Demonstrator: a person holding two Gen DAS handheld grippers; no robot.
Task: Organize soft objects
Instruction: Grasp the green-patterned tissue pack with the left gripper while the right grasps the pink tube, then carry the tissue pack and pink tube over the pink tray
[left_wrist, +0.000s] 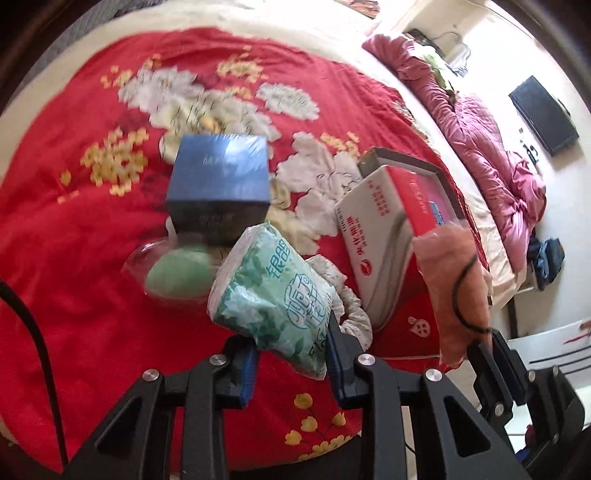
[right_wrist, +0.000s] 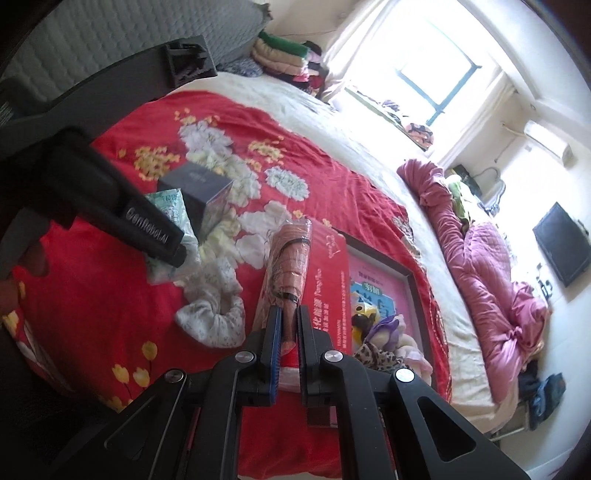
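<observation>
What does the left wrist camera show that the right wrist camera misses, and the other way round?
Only the left view: a green egg-shaped thing in clear wrap. Only the right view: the window, folded clothes and soft toys in the box. Both: the left gripper shut on a tissue pack, the right gripper shut on a pink packet, the blue box, the red blanket.

Daylight enters through the large window with a dark frame (right_wrist: 436, 88), which is blown out to white; the pale wall beside it glares. The red floral bedspread (right_wrist: 110, 280) is brightly and evenly lit, shadows soft. Left wrist view: motion blur smears the dark blue shrink-wrapped box (left_wrist: 218, 177) and the green egg-shaped sponge (left_wrist: 177, 273). Both views show strong fisheye curvature and dark vignetted corners.
</observation>
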